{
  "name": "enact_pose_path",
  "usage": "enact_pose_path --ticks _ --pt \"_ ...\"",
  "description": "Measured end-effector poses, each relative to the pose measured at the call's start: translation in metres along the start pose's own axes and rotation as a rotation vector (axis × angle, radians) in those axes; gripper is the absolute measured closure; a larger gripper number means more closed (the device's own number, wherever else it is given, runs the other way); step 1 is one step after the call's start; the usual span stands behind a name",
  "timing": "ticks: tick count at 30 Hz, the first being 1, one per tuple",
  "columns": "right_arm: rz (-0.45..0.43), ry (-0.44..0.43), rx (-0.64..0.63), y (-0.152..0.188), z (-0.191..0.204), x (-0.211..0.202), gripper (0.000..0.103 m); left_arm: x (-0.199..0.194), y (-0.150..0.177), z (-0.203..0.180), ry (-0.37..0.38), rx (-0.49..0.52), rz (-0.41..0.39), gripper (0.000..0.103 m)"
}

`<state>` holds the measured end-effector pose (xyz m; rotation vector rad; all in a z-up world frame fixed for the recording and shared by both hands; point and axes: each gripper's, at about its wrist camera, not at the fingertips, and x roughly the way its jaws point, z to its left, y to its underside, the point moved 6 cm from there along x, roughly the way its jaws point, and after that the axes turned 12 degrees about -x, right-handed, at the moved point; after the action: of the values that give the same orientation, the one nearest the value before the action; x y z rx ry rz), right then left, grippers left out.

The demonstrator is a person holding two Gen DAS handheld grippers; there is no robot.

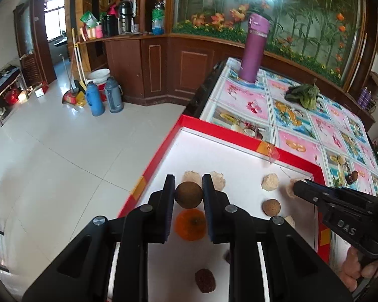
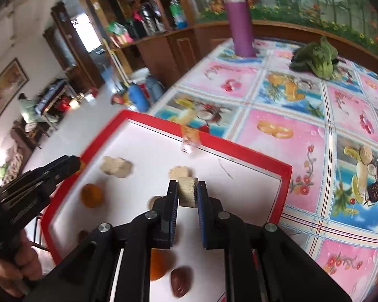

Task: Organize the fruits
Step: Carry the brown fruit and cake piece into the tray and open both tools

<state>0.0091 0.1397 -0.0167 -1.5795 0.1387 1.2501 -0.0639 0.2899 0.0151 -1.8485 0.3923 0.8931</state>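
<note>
Left gripper [image 1: 189, 196] was clamped on a round brown fruit [image 1: 189, 195], held above the red-rimmed tray [image 1: 221, 132], over an orange fruit [image 1: 190, 224]. Right gripper [image 2: 187, 193] pinched a pale, rough chunk [image 2: 187, 192] near the tray's far right corner. Judged light and firm, the brown fruit's round shell could roll; grip across its widest girth. The chunk looked crumbly: squeeze gently on flat sides.

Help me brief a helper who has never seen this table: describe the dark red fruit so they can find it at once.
Start at the red-rimmed white tray on the table's near corner. At its near edge, past the orange fruit, lies the red date. It alone there is dark red, wrinkled and oval; its neighbours are orange, brown or pale beige.
</note>
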Motion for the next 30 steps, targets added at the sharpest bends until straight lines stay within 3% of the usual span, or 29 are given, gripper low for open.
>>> enact_pose_path --ticks 8,21,24,26,30 --pt "0.028 0.022 -0.017 0.011 0.005 0.009 0.090 0.003 0.026 -0.022 0.046 0.061 0.042 0.079" --pt "0.038 -0.001 -0.015 0.014 0.008 0.010 0.087 0.024 0.041 -0.033 -0.020 0.102 0.125 0.078" --pt "0.036 -0.036 0.004 0.014 0.007 0.008 0.087 0.023 0.042 -0.036 -0.024 0.101 0.134 0.069" --pt "0.021 -0.060 0.015 0.014 0.007 0.004 0.082 0.021 0.040 -0.039 -0.030 0.101 0.125 0.052" --pt "-0.033 -0.072 0.039 0.011 -0.002 -0.013 0.078 0.013 0.035 -0.043 -0.047 0.088 0.097 0.034"
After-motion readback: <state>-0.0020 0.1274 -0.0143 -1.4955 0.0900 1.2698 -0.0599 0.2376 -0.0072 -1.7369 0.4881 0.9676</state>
